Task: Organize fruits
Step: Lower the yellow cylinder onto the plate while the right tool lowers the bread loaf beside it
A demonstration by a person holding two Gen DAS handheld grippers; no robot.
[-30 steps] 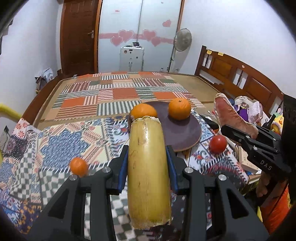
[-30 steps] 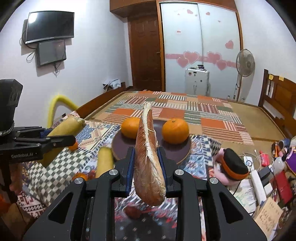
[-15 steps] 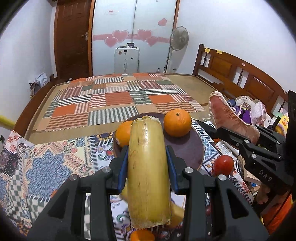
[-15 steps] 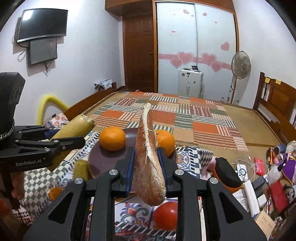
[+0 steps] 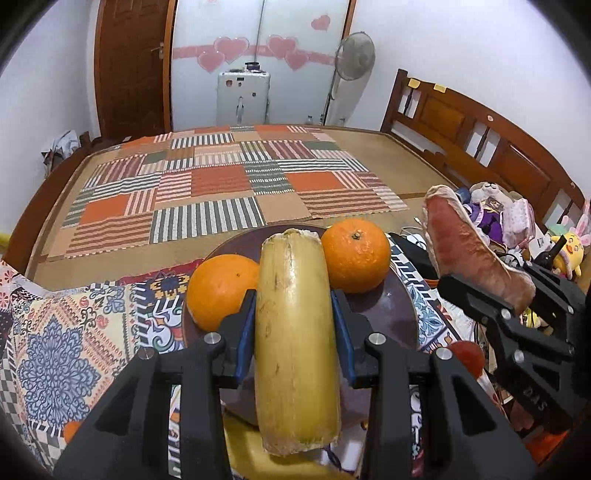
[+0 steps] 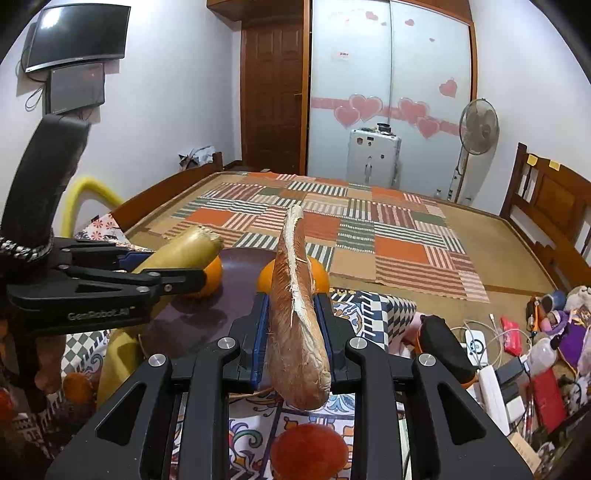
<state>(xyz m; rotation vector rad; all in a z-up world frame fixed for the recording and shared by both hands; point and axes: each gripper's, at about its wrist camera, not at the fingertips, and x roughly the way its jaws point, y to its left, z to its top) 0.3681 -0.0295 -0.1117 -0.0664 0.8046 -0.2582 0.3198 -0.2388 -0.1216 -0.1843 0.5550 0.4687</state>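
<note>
Fruits — yellow banana-like piece point(image 5: 295, 350) clamped in left gripper point(image 5: 295, 325), now carried over dark round plate point(image 5: 399, 314); right gripper point(image 6: 293, 336) grips split reddish-brown piece point(image 6: 297, 314) — placement judged imminent.

A wide patchwork mat of striped orange, green and brown squares point(image 5: 229, 184) lies ahead. Beyond it stand a white boxy appliance point(image 6: 373, 158) and a white pedestal fan point(image 6: 476, 129). A black wall-mounted screen point(image 6: 79, 35) hangs upper left; a brown wooden headboard point(image 5: 480, 140) runs along the right.

a patterned cloth point(image 5: 55, 354) covers the surface, bearing a dark plate point(image 5: 391, 314) and a red tomato point(image 6: 308, 448).
</note>
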